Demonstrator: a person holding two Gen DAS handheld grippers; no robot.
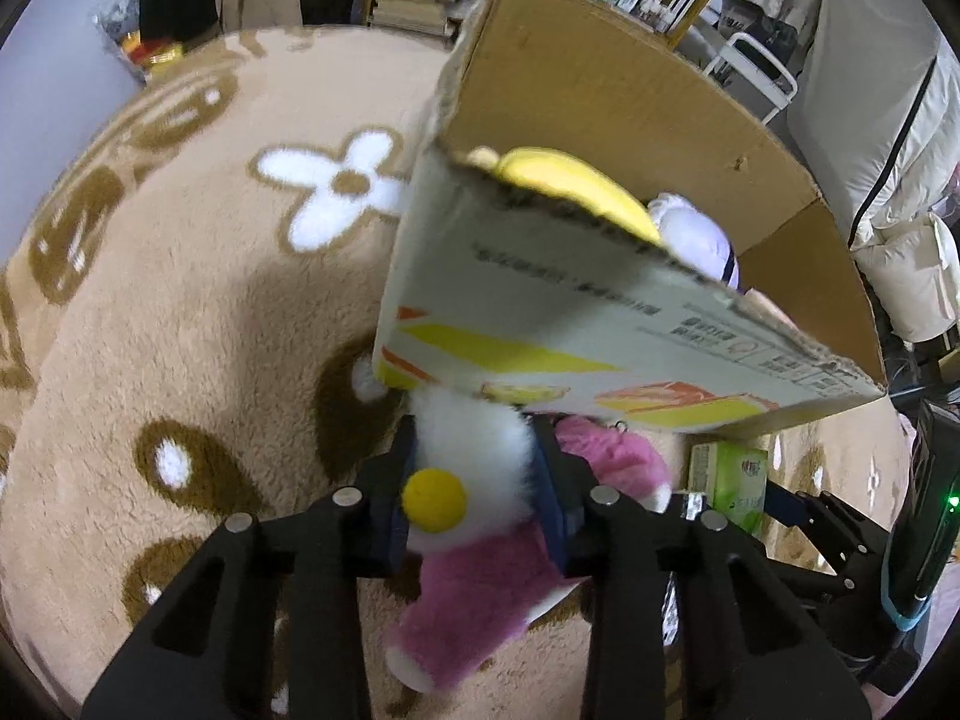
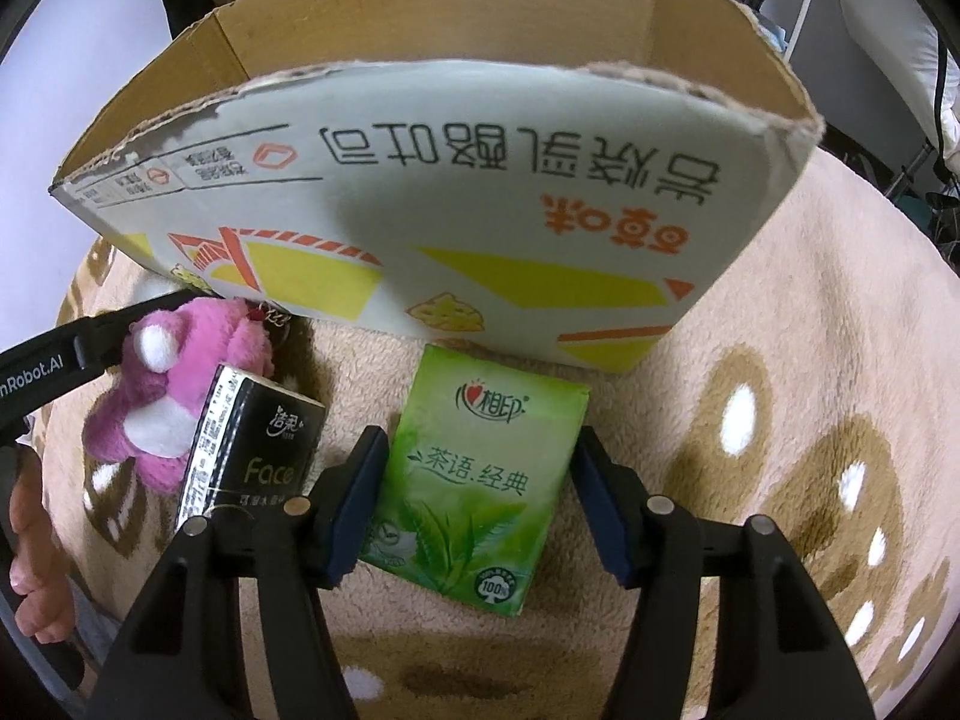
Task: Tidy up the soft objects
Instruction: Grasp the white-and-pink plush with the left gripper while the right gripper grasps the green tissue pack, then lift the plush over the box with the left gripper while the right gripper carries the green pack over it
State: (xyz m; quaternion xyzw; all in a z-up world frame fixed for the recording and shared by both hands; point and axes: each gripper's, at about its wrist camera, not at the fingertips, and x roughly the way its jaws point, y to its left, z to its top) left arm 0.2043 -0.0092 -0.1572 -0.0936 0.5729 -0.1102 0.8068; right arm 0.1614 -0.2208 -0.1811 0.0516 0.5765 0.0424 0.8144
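Left gripper [image 1: 474, 480] points steeply down at the rug, jaws drawn in on a pink and white plush toy [image 1: 480, 540]; both blue pads press into its white furry part, just above a round yellow nose or button. The toy's pink body hangs out below the pads and lies against the beige fleece rug [image 1: 180, 312], which carries brown and white flower shapes.

Directly beyond the toy stands an open cardboard box [image 1: 540, 324], printed side facing the cameras, torn along its top edge. Inside it, seen over the rim: a yellow soft item [image 1: 570, 186] and a white and purple soft item [image 1: 696, 234] beside it.

Right gripper [image 2: 477, 498] also points steeply down. Its jaws stand partly open around a green tissue pack [image 2: 474, 480] lying flat on the rug just in front of the box; left pad looks to touch the pack's edge, right pad stands just clear, so no firm grip is seen.

Black tissue pack [image 2: 258, 450] sits just left of the green one, tilted, near the pink toy. Fingers of a hand [image 2: 33, 546] show at the far left edge of the right wrist view
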